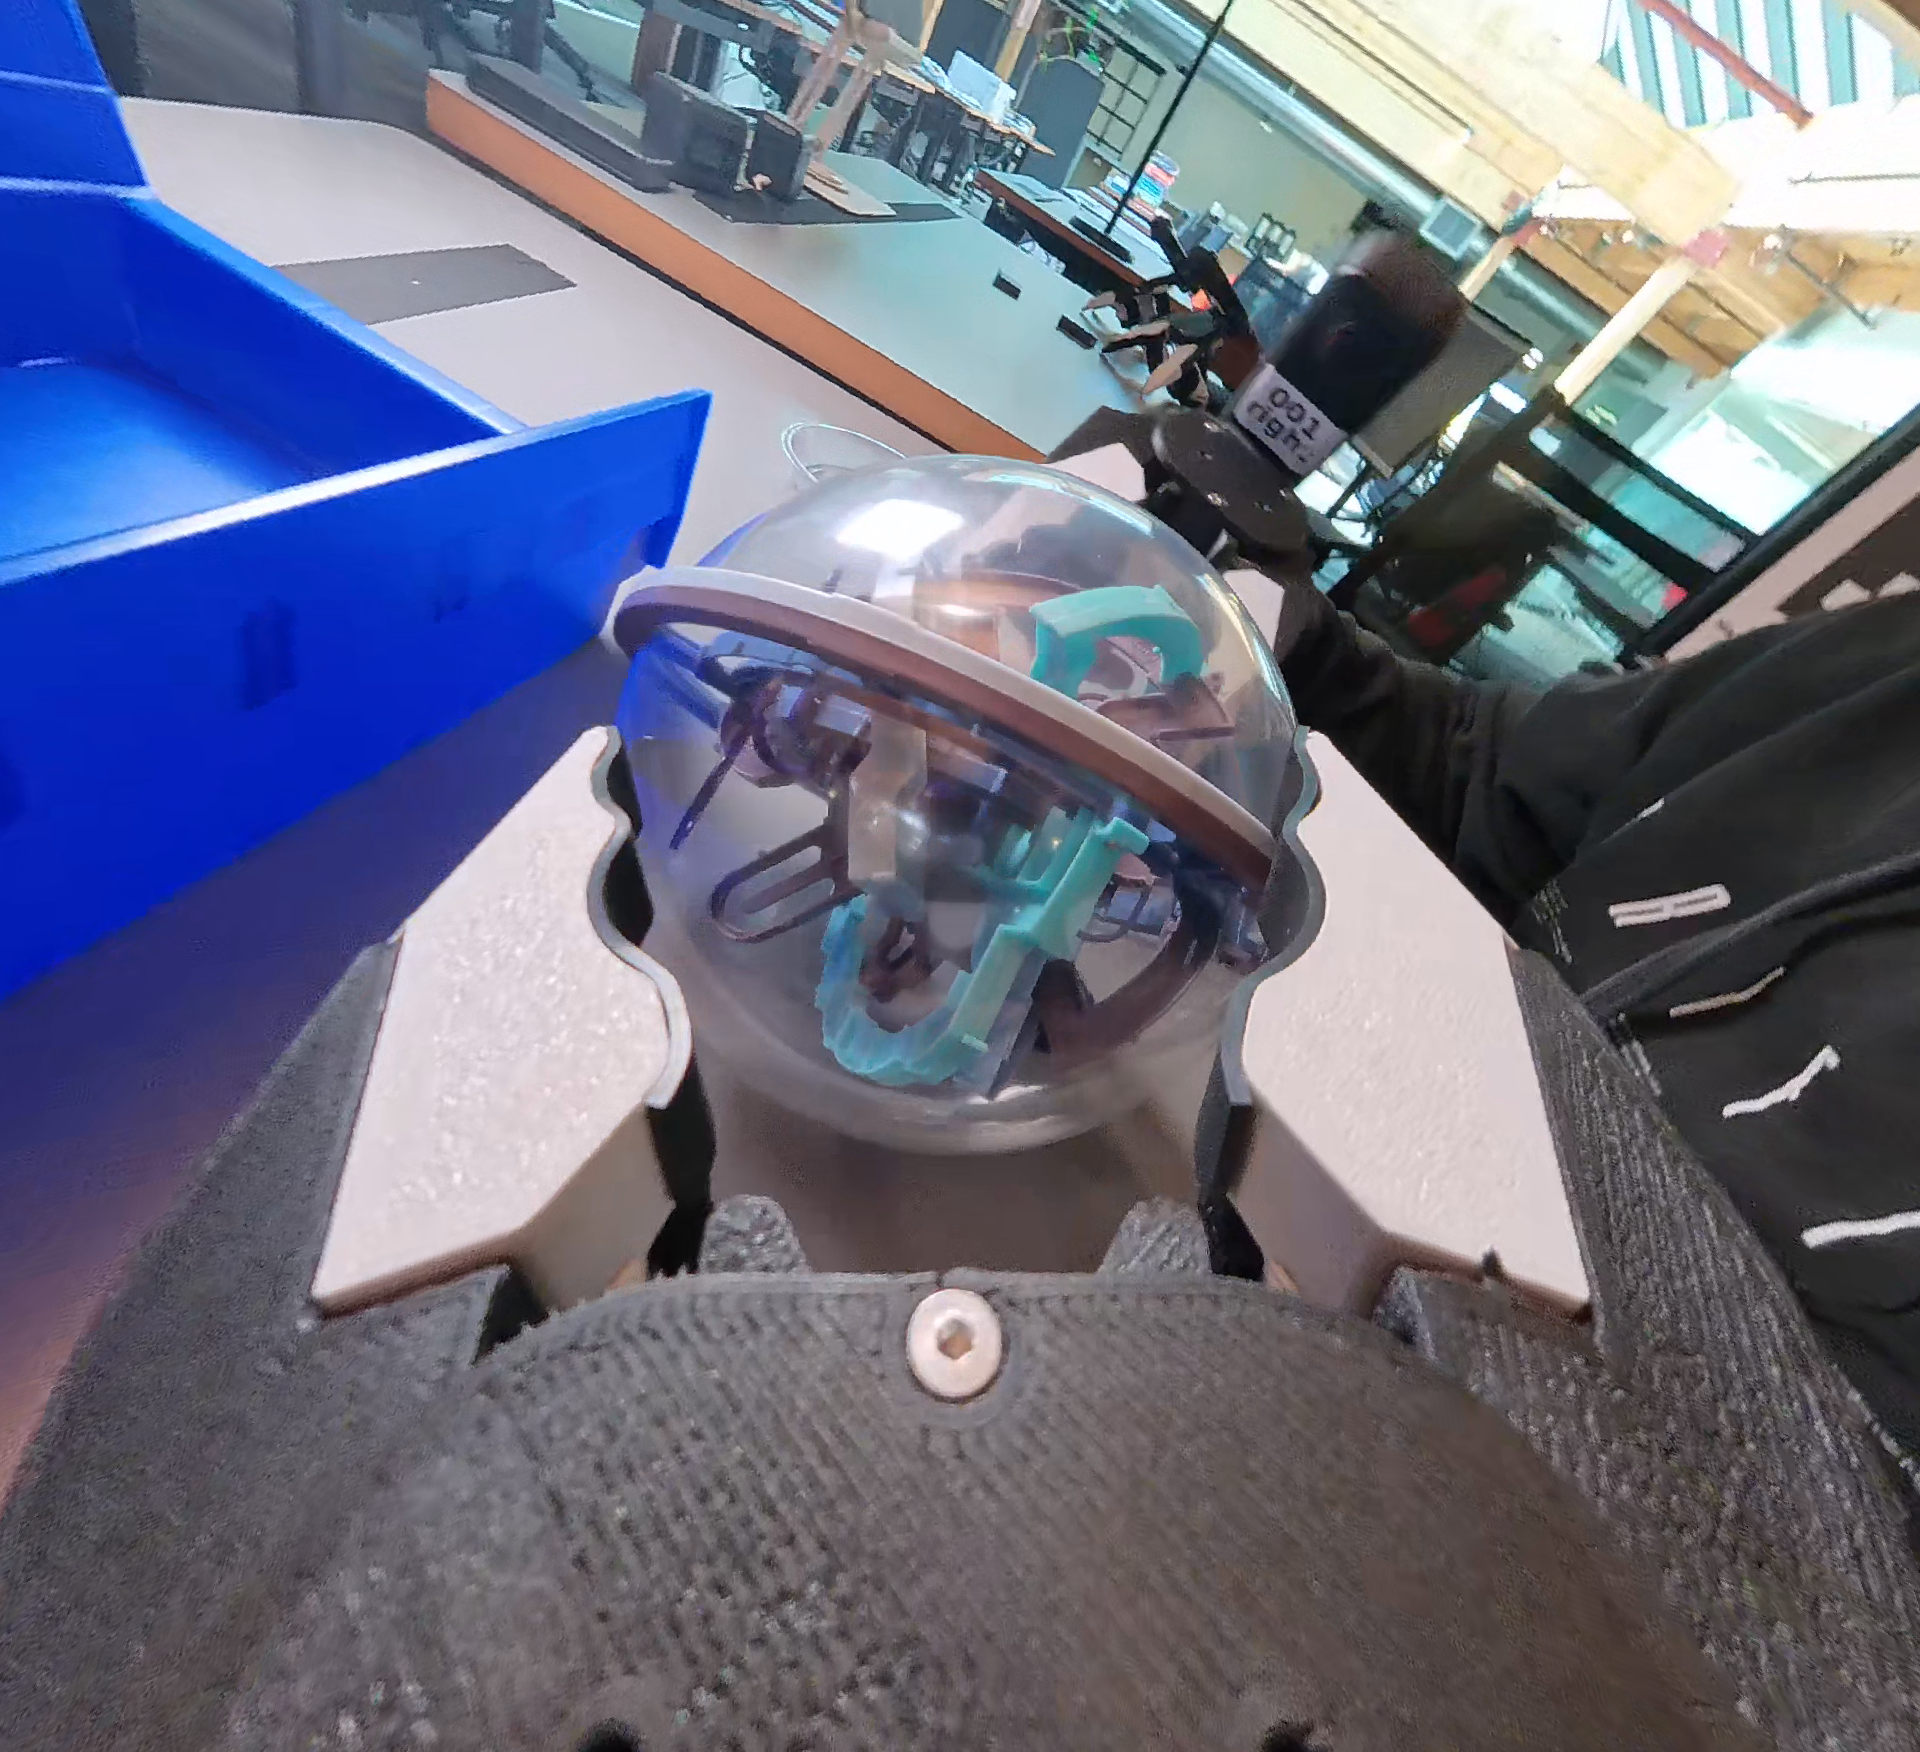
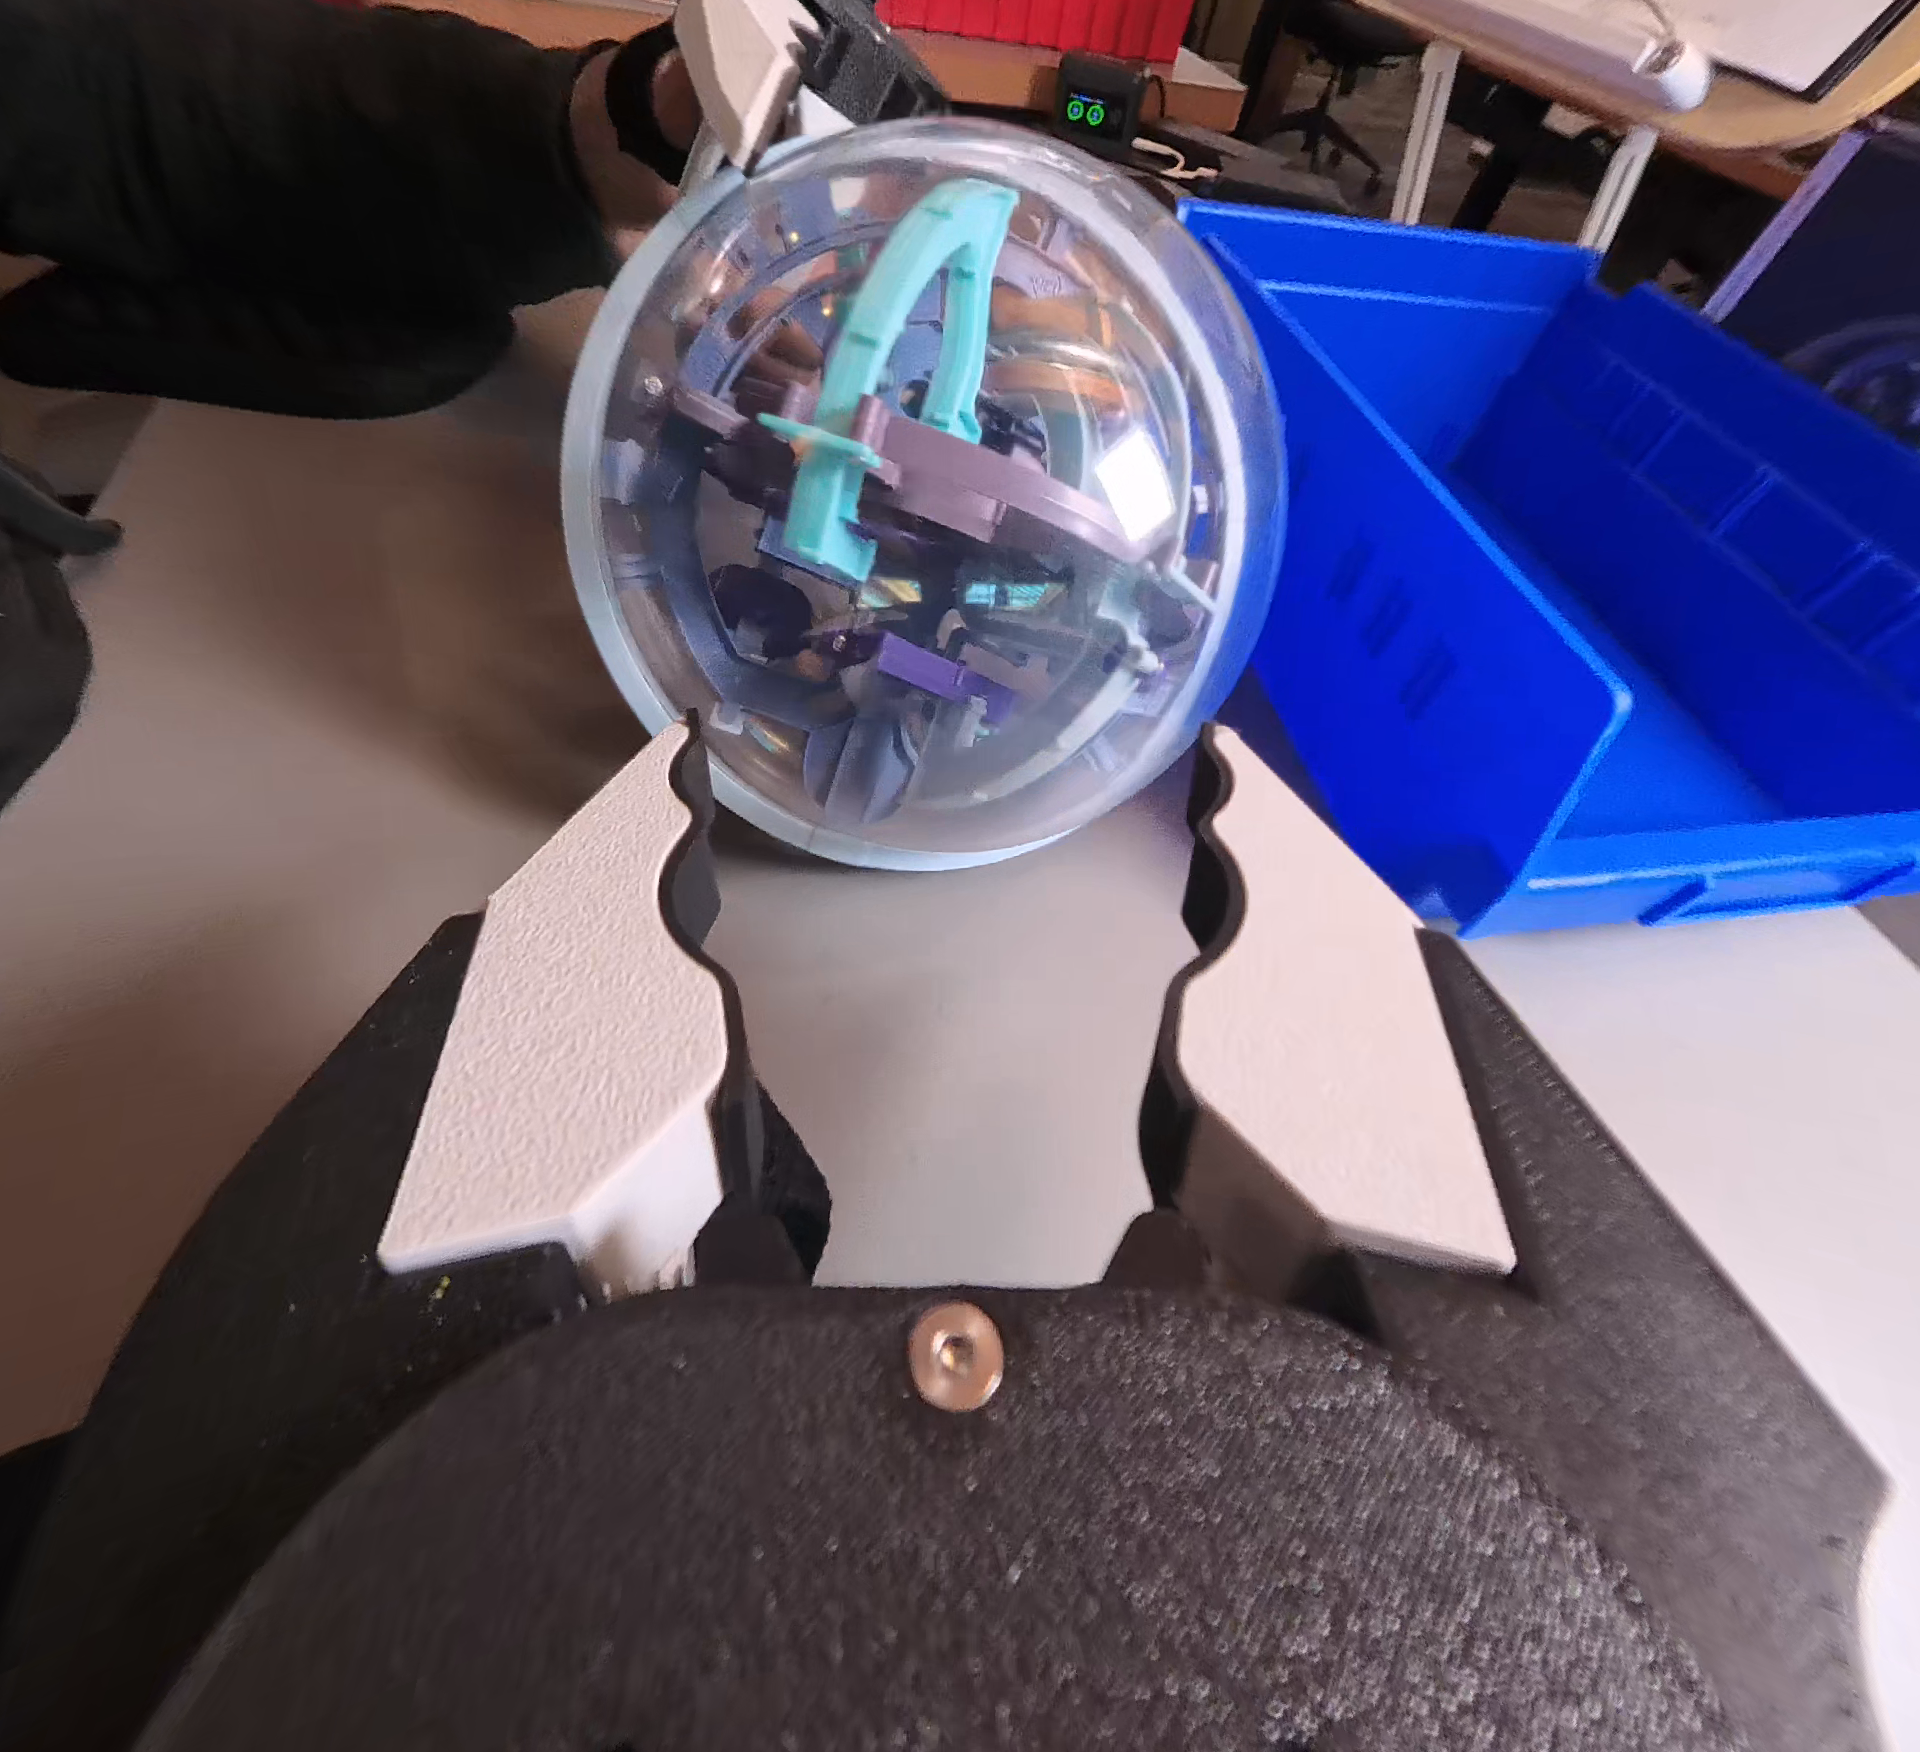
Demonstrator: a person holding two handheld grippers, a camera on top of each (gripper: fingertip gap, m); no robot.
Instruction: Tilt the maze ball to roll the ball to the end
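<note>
Sphere of clear plastic, the maze ball [image 1: 951,803] with teal and purple tracks inside, sat between both tools above the pale grey tabletop [image 2: 312,663], just beside a blue plastic bin [image 2: 1558,559]. The left gripper [image 1: 951,767] clasped it, grey fingers [image 1: 499,975] pressed against its sides. The right gripper [image 2: 945,746] stood spread, its fingertips [image 2: 623,829] at the ball's lower edge; whether they touched it could not be told. A person's black sleeve [image 1: 1714,871] lay to one side
</note>
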